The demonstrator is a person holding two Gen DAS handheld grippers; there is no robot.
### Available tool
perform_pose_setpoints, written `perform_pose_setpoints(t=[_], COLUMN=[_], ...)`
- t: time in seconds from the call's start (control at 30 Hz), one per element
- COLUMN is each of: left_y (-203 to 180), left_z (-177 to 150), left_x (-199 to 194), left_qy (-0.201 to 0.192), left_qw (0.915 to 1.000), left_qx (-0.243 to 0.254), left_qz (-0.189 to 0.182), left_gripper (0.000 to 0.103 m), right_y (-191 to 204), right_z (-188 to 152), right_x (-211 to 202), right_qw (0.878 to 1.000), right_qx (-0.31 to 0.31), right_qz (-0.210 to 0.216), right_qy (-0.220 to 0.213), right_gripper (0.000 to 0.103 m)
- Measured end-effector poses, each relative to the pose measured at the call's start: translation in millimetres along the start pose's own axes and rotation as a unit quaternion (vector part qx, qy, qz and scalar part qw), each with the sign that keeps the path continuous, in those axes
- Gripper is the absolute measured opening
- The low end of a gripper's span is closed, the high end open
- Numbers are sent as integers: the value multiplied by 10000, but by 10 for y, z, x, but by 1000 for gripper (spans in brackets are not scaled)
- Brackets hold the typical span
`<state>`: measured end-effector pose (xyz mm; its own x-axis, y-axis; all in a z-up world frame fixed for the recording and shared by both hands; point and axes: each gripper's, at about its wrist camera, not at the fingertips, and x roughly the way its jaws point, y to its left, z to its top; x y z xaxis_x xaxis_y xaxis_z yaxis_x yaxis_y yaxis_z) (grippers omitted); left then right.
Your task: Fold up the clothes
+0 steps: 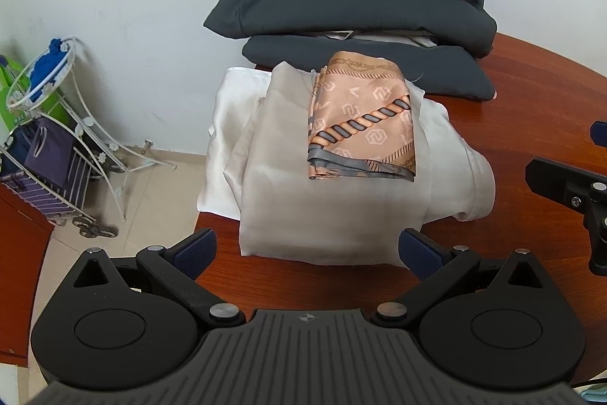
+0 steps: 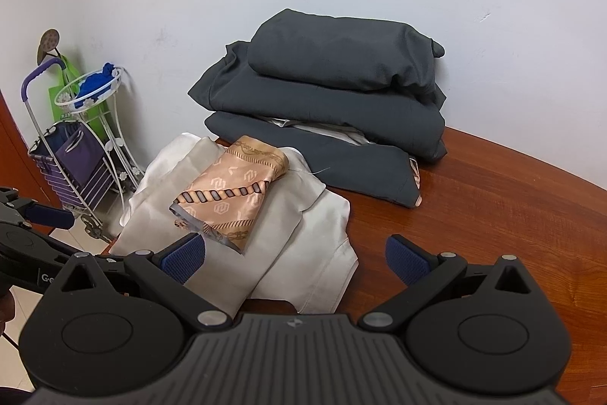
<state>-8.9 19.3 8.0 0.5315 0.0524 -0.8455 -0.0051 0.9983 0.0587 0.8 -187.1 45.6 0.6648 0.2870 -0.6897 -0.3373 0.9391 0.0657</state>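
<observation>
already folded, the patterned scarf [image 1: 360, 116] lies atop the beige garment [image 1: 322, 215] on the surface [image 1: 531, 93]; both look soft, light, slippery, best pinched at corners. left gripper [image 1: 307, 251] and right gripper [image 2: 296, 259] fingers spread, empty.

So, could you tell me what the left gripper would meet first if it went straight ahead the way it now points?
Most likely the near edge of the folded beige garment, which lies on the wooden table directly ahead of the open left gripper. The patterned scarf sits farther back on top. Height above the table is unclear.
</observation>
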Motion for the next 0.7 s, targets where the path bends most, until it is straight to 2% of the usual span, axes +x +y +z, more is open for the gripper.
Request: perform_pose_setpoints(t=[0.7], left_y=[54], left_z=[-27], left_x=[1], left_qy=[18], left_qw=[10000], left_qx=[-36], left_qz=[-4], left_gripper=[103], right_y=[25], right_z=[-65], right_x=[22], right_qw=[9999], right_qx=[-64], right_qz=[68], right_qy=[43], right_gripper=[102])
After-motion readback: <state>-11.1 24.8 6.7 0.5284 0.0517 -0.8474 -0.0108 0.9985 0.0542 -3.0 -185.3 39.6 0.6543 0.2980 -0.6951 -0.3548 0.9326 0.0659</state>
